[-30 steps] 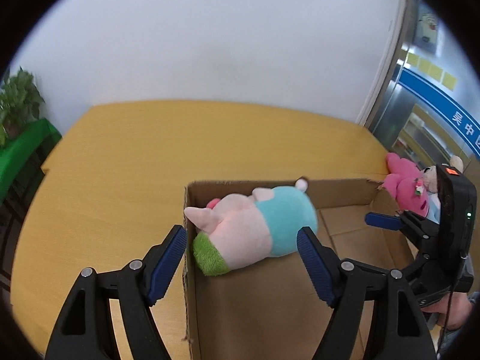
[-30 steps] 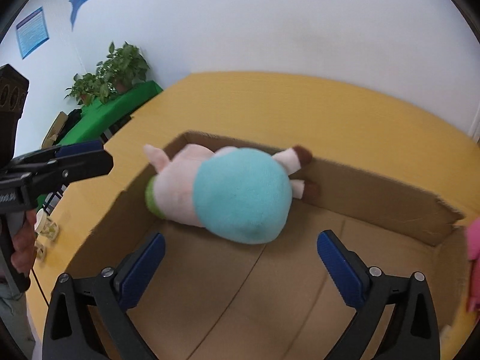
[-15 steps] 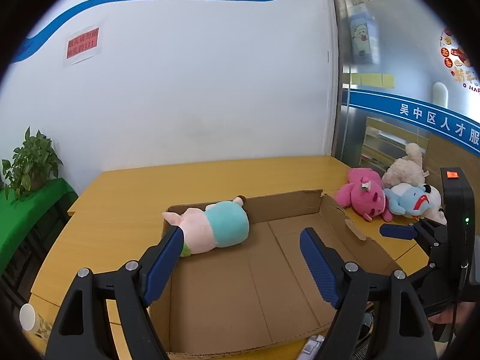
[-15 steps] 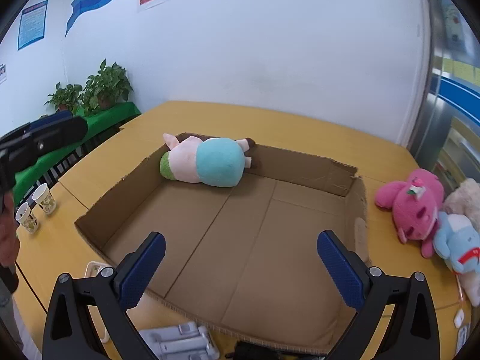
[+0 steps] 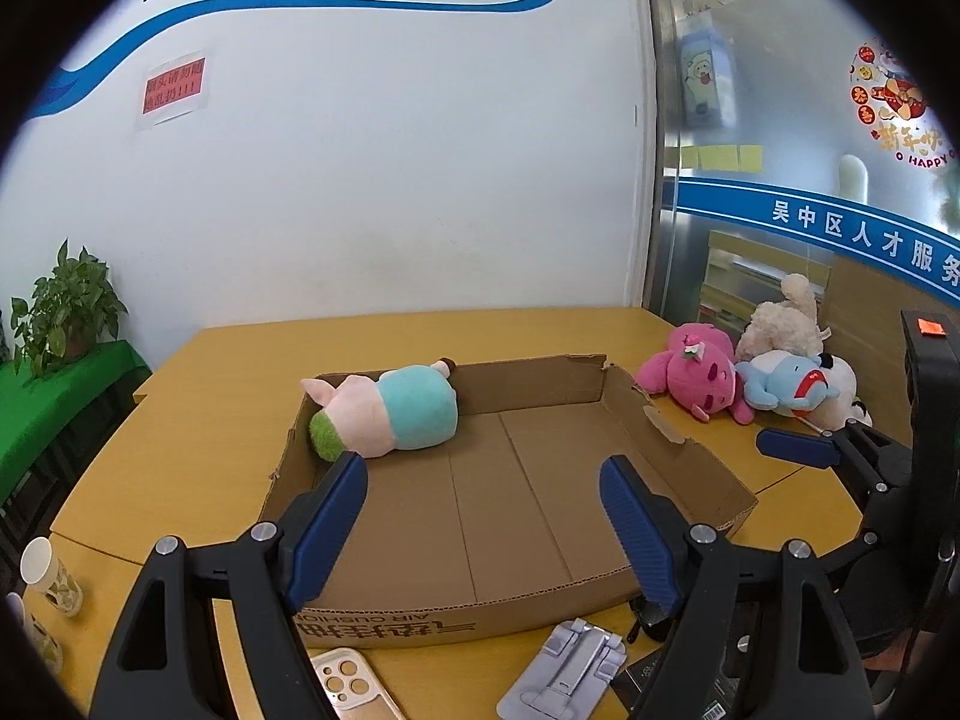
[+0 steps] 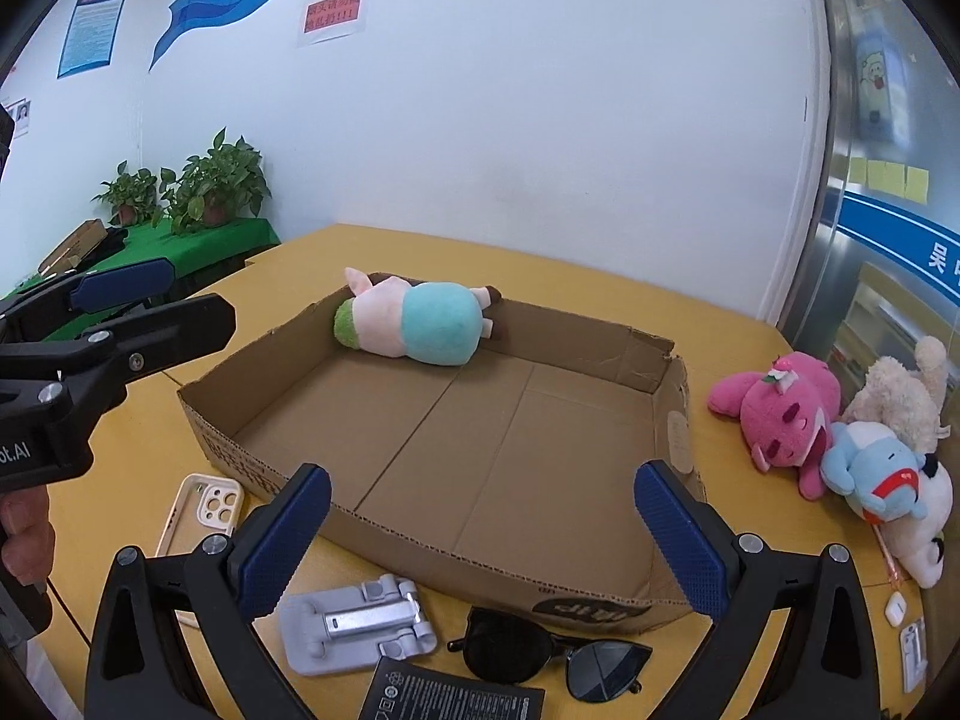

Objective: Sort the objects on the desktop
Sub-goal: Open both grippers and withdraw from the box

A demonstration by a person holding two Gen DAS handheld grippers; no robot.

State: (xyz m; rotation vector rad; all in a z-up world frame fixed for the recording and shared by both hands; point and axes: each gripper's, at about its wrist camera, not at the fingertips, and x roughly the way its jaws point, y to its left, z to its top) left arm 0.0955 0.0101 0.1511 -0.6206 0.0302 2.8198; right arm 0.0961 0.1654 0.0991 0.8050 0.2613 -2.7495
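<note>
- Between the blue pads [image 5: 330,525] of the left gripper [image 5: 483,525] nothing is held; the jaws stand wide apart, framing the near half of the cardboard box [image 5: 684,456].
- The right gripper [image 6: 483,540] is likewise spread wide and empty, hovering over the near wall of the box.
- One plush pig [image 6: 414,324], pink with a teal body, already lies inside the box against its far wall, at the far left corner.
- Unsorted soft toys lie just outside the right wall of the box: a pink plush [image 6: 780,411], a blue plush [image 6: 870,468] and a cream plush [image 6: 900,396], touching one another in a heap.
- Small items lie in front of the near wall of the box: a phone case [image 6: 207,507], a grey folding stand [image 6: 354,624], sunglasses [image 6: 546,657] and a dark flat card [image 6: 450,696].
- Probable step: select the next object. Judged best candidate: the pink plush, nearest the right wall of the box and uppermost on that side.
- Recommended: use the right gripper, approach from above, centre the jaws across the torso rather than a limb, and close until the fabric compresses.
- Caution: neighbouring toys touch the pink plush; lift straight up to avoid dragging them.
- Release over the bare floor of the box, clear of the plush pig.
</note>
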